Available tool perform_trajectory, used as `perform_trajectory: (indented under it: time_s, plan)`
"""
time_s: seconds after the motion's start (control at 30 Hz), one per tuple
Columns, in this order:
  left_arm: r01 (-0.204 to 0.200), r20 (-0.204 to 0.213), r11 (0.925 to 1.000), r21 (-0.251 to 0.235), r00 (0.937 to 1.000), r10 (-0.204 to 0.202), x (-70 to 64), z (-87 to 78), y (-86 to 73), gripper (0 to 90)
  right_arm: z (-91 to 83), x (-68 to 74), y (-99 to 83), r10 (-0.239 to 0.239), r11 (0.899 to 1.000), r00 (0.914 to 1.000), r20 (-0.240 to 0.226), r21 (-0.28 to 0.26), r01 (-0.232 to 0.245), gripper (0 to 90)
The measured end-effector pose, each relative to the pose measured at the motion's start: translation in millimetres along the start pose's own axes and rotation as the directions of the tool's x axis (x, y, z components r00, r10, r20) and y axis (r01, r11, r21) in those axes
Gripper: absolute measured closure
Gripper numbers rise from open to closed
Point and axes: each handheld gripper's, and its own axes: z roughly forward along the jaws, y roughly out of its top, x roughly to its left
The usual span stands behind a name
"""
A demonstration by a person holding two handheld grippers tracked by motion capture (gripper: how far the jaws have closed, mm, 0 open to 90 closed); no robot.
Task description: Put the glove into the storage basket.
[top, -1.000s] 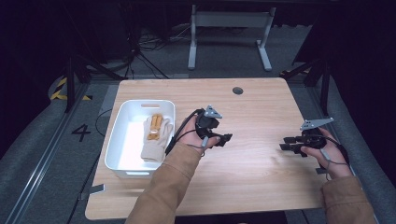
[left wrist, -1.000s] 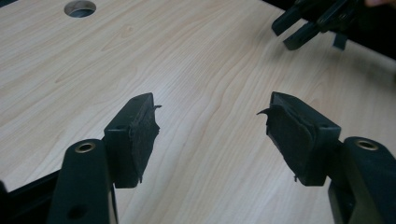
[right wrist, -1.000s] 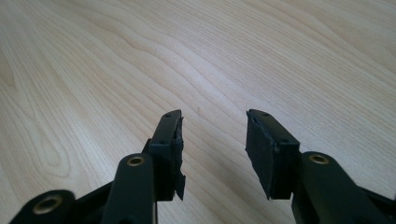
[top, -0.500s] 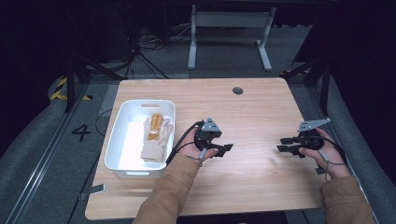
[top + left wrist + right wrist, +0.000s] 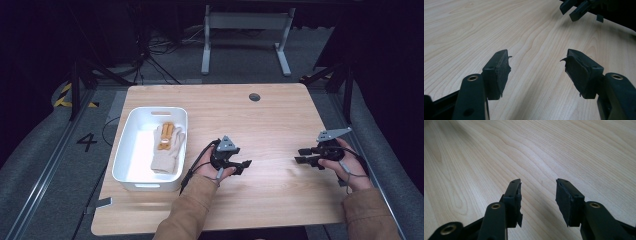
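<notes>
Grippers both gaping, nothing between jaws: left (image 5: pixel 243 165) and right (image 5: pixel 301 155) low over bare table (image 5: pixel 270 120), gloves (image 5: pixel 167 147) sitting in bin (image 5: pixel 131 137).

In the high view, the near edge of the table (image 5: pixel 220 220) ran partly under 2 tan sleeves, and both forearms were cut off by the picture's bottom edge. The left gripper (image 5: pixel 244 164) hid most of the hand that held it. The glove (image 5: pixel 167 150) in the white bin (image 5: pixel 131 131) was too small for its orange markings to be read, and the bin's near wall hid its lower end. In the left gripper view, the right gripper (image 5: pixel 577 8) was cut off by the top edge near the table's dark right edge. In the right gripper view, both jaw bases ran off the bottom edge.
</notes>
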Motion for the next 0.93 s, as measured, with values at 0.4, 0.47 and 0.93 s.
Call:
perform_trajectory:
  time_s: [0.4, 0.47, 0.93]
  plan:
    - [-0.015, -0.074, 0.9997, 0.020, 0.9971, 0.016, 0.1, 10.0, -17.9, 37.7, 7.0, 5.1, 2.1, -0.015, 1.000, 0.9999, 0.000, 0.018, 0.015, 54.8]
    - [-0.017, -0.099, 0.9995, 0.025, 0.9949, 0.019, 0.5, 7.9, -19.4, 37.5, 9.1, 6.4, 2.5, -0.016, 1.000, 0.9999, -0.001, 0.022, 0.016, 54.1]
    - [-0.017, -0.176, 0.9931, 0.116, 0.9837, 0.038, 3.0, 6.9, -24.7, 32.3, 13.8, 9.3, 4.2, -0.017, 1.000, 0.9998, 0.005, 0.015, 0.017, 51.9]
